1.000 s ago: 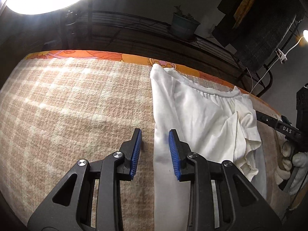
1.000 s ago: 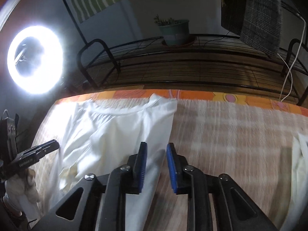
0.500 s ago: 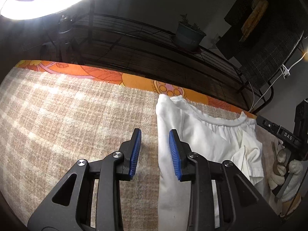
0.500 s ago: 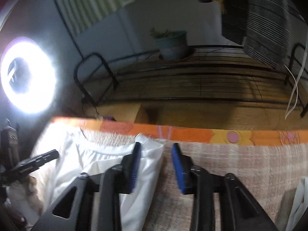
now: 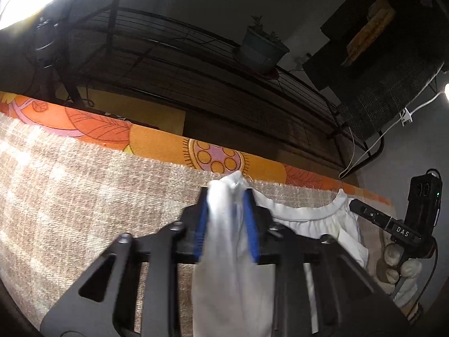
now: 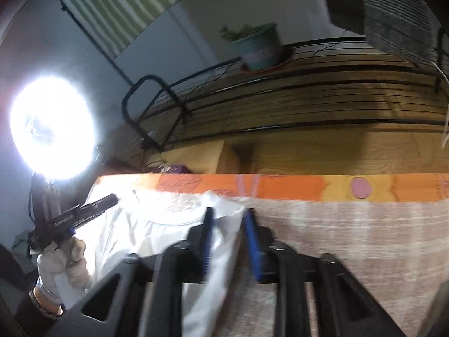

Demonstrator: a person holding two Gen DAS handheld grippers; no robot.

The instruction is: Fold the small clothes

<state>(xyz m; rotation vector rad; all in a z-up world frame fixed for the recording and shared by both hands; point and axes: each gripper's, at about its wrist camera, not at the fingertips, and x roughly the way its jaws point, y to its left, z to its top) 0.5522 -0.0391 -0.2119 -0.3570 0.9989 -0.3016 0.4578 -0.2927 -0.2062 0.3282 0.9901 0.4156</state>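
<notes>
- The white T-shirt (image 5: 306,219) lies on the beige checked blanket (image 5: 84,205), its ribbed neckline at the far edge, just short of the orange floral sheet (image 5: 157,140) that borders the blanket.
- Its long axis runs from that far neckline back toward the cameras, so the collar points away and the body trails near.
- The left hand-held gripper (image 5: 226,219) has its blue pads pressed onto a bunched far corner of the shirt; cloth rises in a peak between the pads and hangs down between the black fingers.
- In the right wrist view, the right hand-held gripper (image 6: 228,233) straddles the shirt's other far corner: the left blue pad touches cloth, while a gap shows between the fabric and the right pad, so the jaws are not yet fully clamped.
- Each wrist view shows the opposite gloved hand (image 6: 63,264) holding its black tool at the shirt's other side.
- Against the frames half a second earlier, the left pads, then apart beside the shirt's edge, have closed on it, and both tools have moved forward to the collar end.
- One second earlier both stood farther back over the flat shirt, with far more of the blanket in view.
- Behind the bed stand a black wire rack (image 6: 308,84), a potted plant (image 6: 259,46) and a glaring ring light (image 6: 52,127).
</notes>
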